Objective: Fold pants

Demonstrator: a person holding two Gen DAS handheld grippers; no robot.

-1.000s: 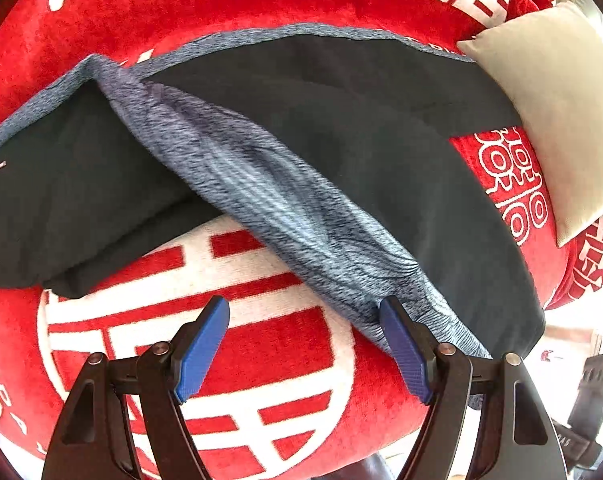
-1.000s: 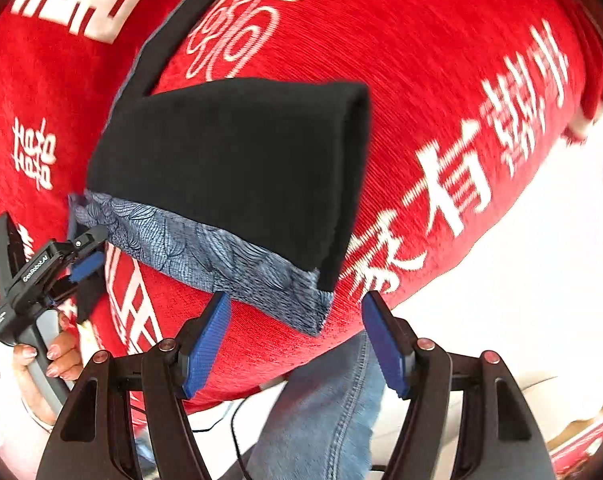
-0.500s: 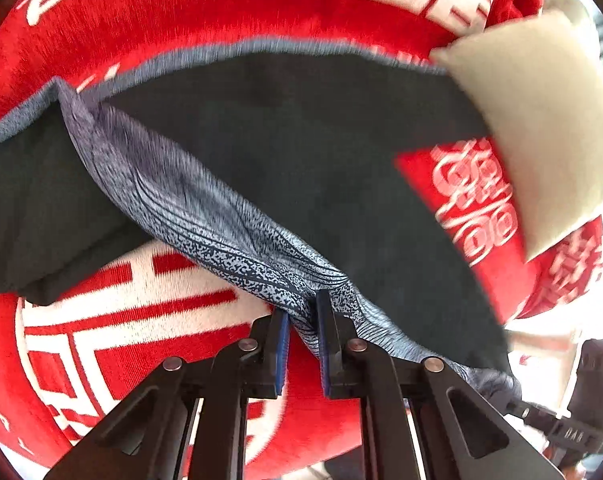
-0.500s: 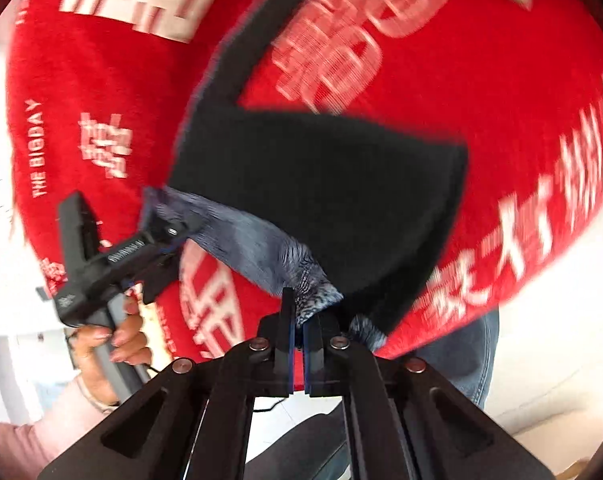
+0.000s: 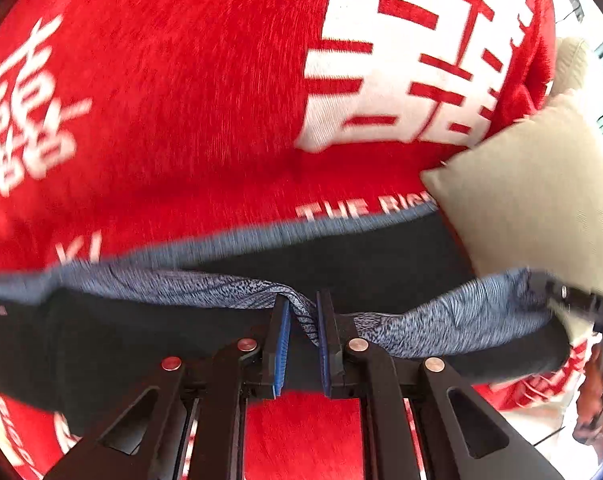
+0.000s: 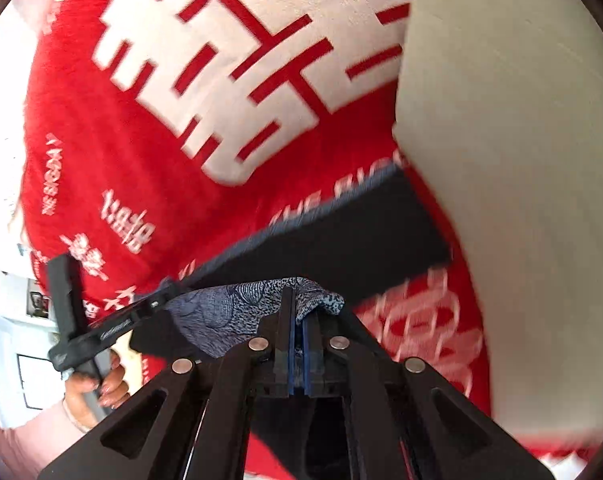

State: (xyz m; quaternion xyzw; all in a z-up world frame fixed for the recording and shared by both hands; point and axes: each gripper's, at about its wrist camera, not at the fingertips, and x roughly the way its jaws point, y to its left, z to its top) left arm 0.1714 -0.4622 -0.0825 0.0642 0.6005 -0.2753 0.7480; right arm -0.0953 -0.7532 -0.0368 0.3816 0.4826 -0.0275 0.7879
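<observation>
The black pants [image 5: 341, 264] with a blue-grey patterned lining lie on a red blanket. My left gripper [image 5: 301, 320] is shut on the patterned edge [image 5: 205, 288] and holds it lifted above the blanket. My right gripper [image 6: 297, 320] is shut on the same patterned edge [image 6: 237, 304] farther along. In the right wrist view the black fabric [image 6: 341, 240] stretches away under the lifted edge. The left gripper shows in the right wrist view [image 6: 101, 328], and the right gripper shows at the right edge of the left wrist view [image 5: 581, 304].
The red blanket [image 5: 181, 120] with white characters covers the surface. A beige cushion [image 5: 533, 200] lies at the right, touching the far end of the pants, and fills the right side of the right wrist view [image 6: 521, 160].
Both grippers went from open to shut on the pants' patterned edge, then lifted it and carried it forward over the black fabric toward the cushion.
</observation>
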